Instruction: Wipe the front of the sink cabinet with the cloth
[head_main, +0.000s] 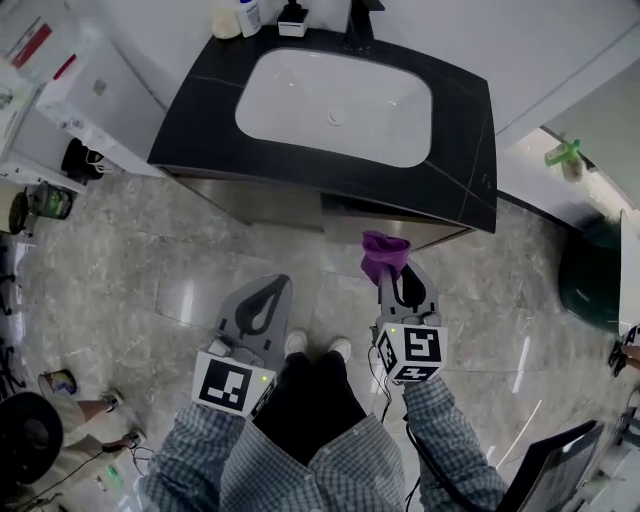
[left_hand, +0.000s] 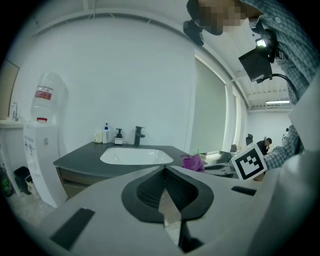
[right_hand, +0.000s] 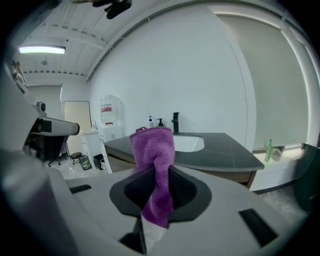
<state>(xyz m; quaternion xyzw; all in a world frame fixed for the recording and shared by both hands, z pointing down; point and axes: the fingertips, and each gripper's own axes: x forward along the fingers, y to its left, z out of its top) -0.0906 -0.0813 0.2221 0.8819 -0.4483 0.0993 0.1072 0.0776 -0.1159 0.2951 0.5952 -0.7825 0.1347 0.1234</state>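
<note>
In the head view, the right gripper (head_main: 396, 272) holds the purple cloth (head_main: 384, 252) near the front of the sink cabinet (head_main: 280, 205), apparently not touching it, so wiping looks not yet begun. The basin (head_main: 335, 95) appears empty. In the left gripper view, the left gripper (left_hand: 165, 172) has its jaws together on nothing. In the right gripper view, the jaws are clamped on the cloth, which stands up above them.

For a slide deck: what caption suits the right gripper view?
Right gripper clamps a purple cloth, facing the dark-topped sink cabinet ahead.
</note>
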